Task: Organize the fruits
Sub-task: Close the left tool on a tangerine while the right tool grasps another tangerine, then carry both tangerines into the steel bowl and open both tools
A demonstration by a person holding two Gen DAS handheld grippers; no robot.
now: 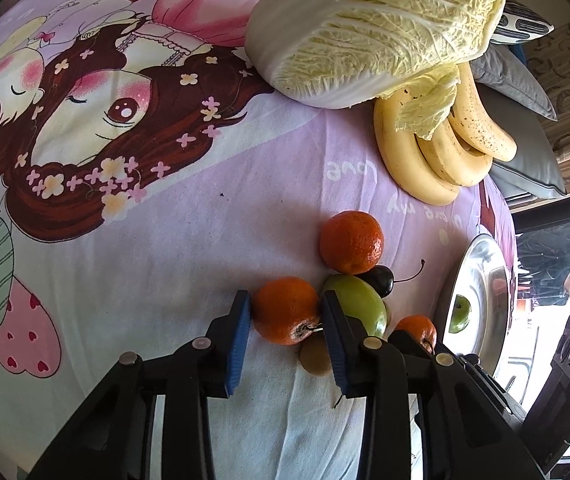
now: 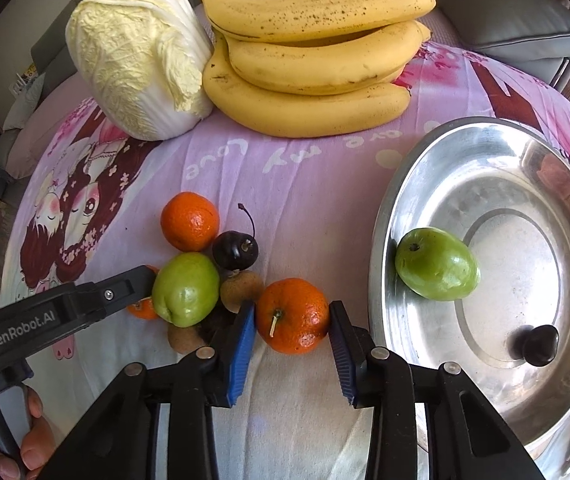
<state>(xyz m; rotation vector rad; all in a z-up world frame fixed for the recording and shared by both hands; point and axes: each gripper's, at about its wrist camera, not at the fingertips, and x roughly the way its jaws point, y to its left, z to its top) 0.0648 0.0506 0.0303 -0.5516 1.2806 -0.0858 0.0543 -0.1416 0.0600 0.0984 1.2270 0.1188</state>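
Observation:
My left gripper (image 1: pixel 285 297) is shut on a tangerine (image 1: pixel 287 312) on the printed cloth, with a blue pad against each side. A green fruit (image 1: pixel 359 304), a dark cherry (image 1: pixel 381 280), another tangerine (image 1: pixel 351 242) and a brown fruit (image 1: pixel 315 354) crowd its right side. My right gripper (image 2: pixel 293 306) is shut on a second stemmed tangerine (image 2: pixel 293 316), left of the steel bowl (image 2: pixel 405 184). The bowl holds a green fruit (image 2: pixel 437 264) and a dark fruit (image 2: pixel 537 344). In the right wrist view, the left gripper's finger (image 2: pixel 125 290) lies against the pile's green fruit (image 2: pixel 187 288).
A bunch of bananas (image 2: pixel 305 72) and a napa cabbage (image 2: pixel 137 60) lie at the far side of the cloth. Grey cushions (image 2: pixel 525 20) sit behind them. A person's hand (image 2: pixel 33 440) holds the left gripper's handle. Bare cloth stretches left of the pile.

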